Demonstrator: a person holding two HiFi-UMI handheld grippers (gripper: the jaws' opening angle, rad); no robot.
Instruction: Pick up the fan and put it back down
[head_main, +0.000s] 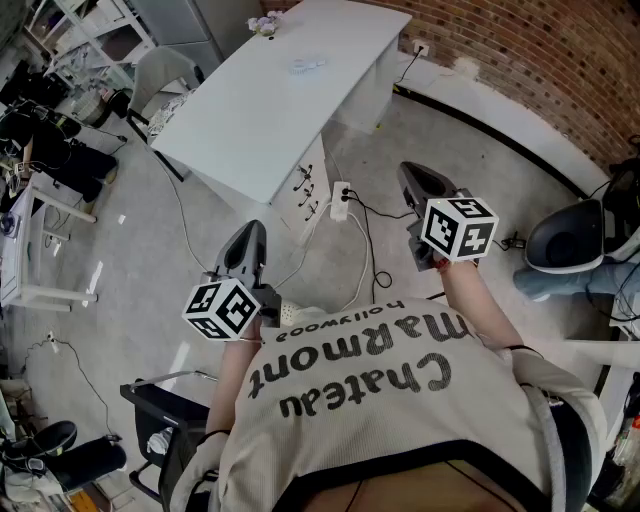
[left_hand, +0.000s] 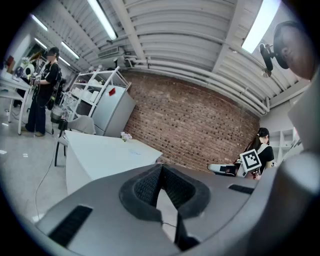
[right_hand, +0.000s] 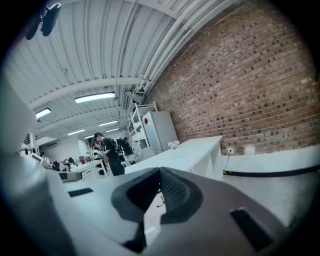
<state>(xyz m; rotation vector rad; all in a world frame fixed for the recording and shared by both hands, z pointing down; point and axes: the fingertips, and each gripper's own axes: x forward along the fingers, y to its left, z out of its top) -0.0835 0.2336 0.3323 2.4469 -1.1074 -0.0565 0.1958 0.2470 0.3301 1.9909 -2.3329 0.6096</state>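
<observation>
Grey floor (head_main: 130, 280) lay under the left tool (head_main: 252, 232), closed on nothing. Next came the white tabletop (head_main: 260, 110), a small posy (head_main: 266, 22) at its far end and a power strip (head_main: 341, 200) beside its drawers. The person's shirt (head_main: 400, 400) read "Chateau Marmont hollywood". The right tool (head_main: 420, 177) was closed and empty. A black fan (left_hand: 268, 52) hung near the ceiling, well apart from both.

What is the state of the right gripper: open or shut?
Shut and empty: the right gripper shows, in its own view, fingers meeting at the tips, with nothing between them.
</observation>
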